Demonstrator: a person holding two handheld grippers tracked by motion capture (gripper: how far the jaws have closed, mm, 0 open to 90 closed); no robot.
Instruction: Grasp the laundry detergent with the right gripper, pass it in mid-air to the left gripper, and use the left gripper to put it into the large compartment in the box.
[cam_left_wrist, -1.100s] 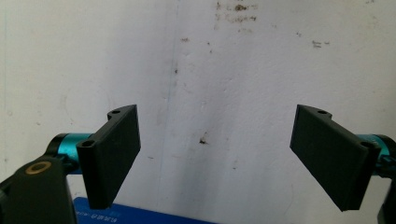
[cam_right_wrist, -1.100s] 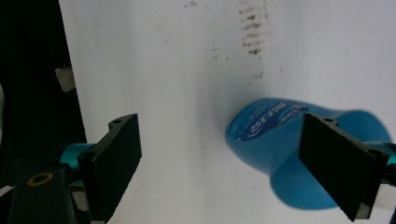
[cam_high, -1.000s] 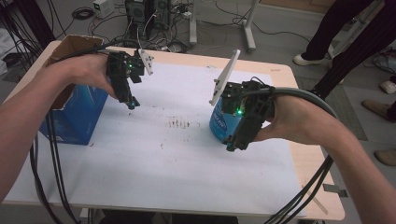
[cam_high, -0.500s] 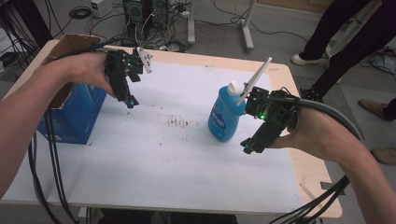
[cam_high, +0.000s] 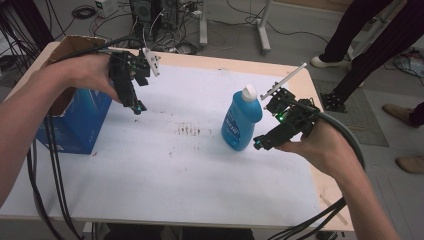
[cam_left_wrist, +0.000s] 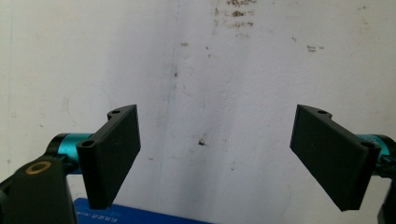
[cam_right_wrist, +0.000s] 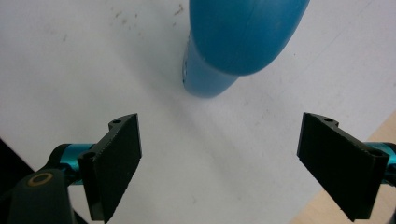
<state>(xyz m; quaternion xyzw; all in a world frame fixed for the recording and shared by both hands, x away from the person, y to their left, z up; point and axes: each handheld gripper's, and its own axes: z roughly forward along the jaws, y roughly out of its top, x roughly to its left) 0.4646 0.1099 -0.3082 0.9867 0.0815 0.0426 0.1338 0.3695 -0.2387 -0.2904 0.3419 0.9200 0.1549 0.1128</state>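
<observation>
Both grippers spread wide, nothing between the jaws of either. Left gripper (cam_high: 131, 85) held over the far-left part of the table, jaws pointing down at the white table cover (cam_high: 165, 175); in the left gripper view (cam_left_wrist: 217, 158) just stained white cover between the jaws, blue edge of the box (cam_left_wrist: 140, 215) at the bottom. Right gripper (cam_high: 280, 127) just right of the blue bottle (cam_high: 240, 122), apart from it, not touching; in the right gripper view (cam_right_wrist: 219, 163) the bottle (cam_right_wrist: 233, 42) sits ahead of the open jaws, well clear of both.

Bottle stands upright on the cover, right of centre, white cap (cam_high: 248, 92) on top, label facing left-front, text too small to read. Blue cardboard box (cam_high: 75, 122) at the left table edge, brown flaps open, the person's left forearm (cam_high: 35, 115) passing over it. Brown smudges (cam_high: 189, 130) on the cover between box and bottle. Bare wood table edge (cam_high: 327, 195) along the right side. Black cables trail from both grippers off the near edge. Legs of people standing on the floor at far right; computer gear and cables on the floor behind the table.
</observation>
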